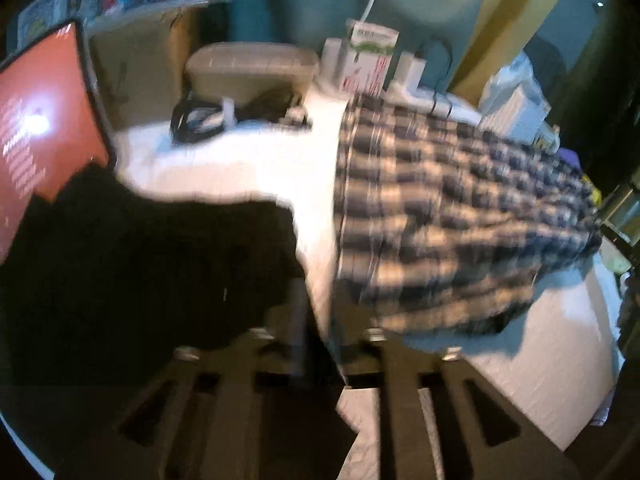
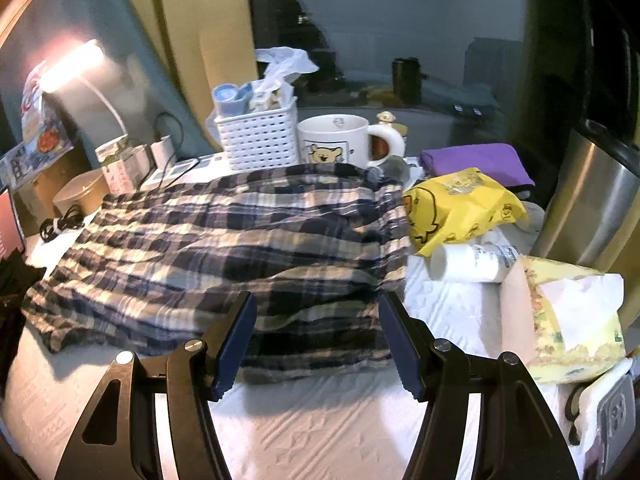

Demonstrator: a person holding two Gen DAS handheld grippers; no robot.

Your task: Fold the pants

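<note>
The blue and cream plaid pants (image 1: 440, 220) lie in a folded, rumpled strip across the white tablecloth (image 1: 240, 160). In the blurred left wrist view my left gripper (image 1: 318, 312) hovers at the pants' near left corner. Its dark fingers stand apart with bare cloth showing between them, so it holds nothing. In the right wrist view the pants (image 2: 240, 248) stretch from the left to the centre. My right gripper (image 2: 318, 344) is open, its blue pads (image 2: 236, 344) straddling the pants' near edge without pressing on it.
A black garment (image 1: 140, 260) and a red-screened tablet (image 1: 40, 132) sit at the left. Behind the pants stand a white basket (image 2: 260, 140) and a bear mug (image 2: 340, 140). A yellow bag (image 2: 460, 204), white bottle (image 2: 468, 262), tissue box (image 2: 568, 320) and steel container (image 2: 592, 200) crowd the right.
</note>
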